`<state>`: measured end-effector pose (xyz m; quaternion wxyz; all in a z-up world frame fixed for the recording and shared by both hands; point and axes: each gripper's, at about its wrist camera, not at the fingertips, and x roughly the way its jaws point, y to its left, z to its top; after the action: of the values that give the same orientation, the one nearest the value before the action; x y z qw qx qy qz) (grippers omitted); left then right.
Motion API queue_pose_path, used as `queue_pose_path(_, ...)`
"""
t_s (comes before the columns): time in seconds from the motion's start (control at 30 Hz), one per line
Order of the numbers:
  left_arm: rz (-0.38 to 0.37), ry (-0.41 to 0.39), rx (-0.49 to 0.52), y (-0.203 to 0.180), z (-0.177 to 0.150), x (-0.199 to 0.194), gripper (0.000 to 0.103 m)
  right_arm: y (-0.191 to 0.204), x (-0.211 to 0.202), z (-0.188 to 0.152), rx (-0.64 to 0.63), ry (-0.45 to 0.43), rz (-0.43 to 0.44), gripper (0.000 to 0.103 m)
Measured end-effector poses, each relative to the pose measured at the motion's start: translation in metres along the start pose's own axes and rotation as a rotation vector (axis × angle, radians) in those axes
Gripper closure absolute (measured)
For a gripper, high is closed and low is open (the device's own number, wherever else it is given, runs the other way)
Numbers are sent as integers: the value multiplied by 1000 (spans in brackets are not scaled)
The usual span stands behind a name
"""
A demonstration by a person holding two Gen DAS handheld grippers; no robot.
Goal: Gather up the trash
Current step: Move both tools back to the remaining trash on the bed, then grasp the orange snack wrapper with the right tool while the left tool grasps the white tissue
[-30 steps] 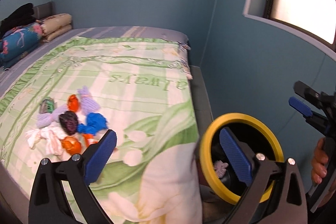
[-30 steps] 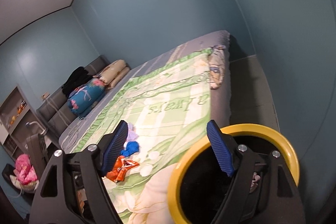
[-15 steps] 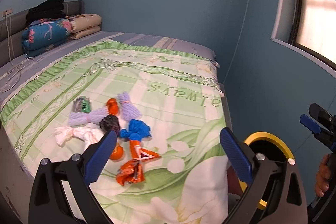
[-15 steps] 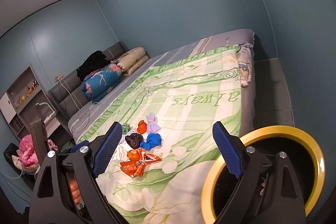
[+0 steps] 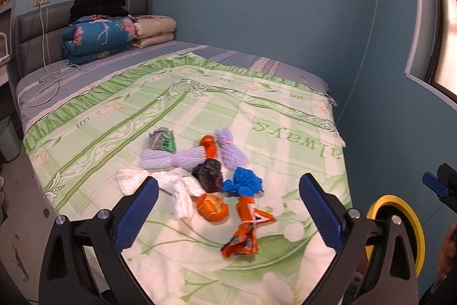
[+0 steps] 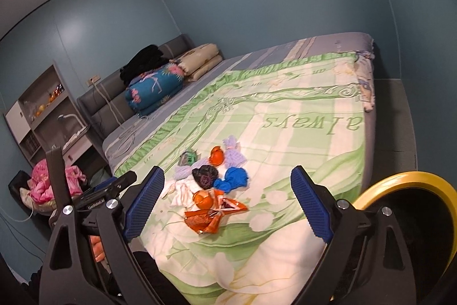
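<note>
On the bed the trash lies in one cluster near the foot edge, close to the yellow-rimmed bin; left gripper and right gripper hover spread wide, holding nothing, probably ready to pick.

Trash pile clustered on the bed's green quilt: crumpled orange wrappers, blue, black, white, purple wads. Yellow-rimmed bin beside the bed.
</note>
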<state>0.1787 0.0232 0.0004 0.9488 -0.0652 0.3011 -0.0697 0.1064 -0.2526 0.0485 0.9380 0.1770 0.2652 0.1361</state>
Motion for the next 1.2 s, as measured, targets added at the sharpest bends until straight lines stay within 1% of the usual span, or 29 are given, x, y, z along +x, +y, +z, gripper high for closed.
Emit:
queue_pose_path(0.27,57,26,-40,41,-3,16,8,23,42,-7,-24,73,24,17)
queue_pose_path(0.53,105,79,-75,78,-9,44,8,36,87,-12,-26,133,14,16)
queue_pose_path(0.73,139,120,-114,107,-15,69,8,41,128,-22,-33,198,5,16)
queue_pose_path(0.9,131,165,-149,123,-24,91,8,46,164,-30,-53,245,-18,16)
queue_pose_path(1.2,89,241,-159,120,-32,135,8,42,222,-48,-54,339,-54,17)
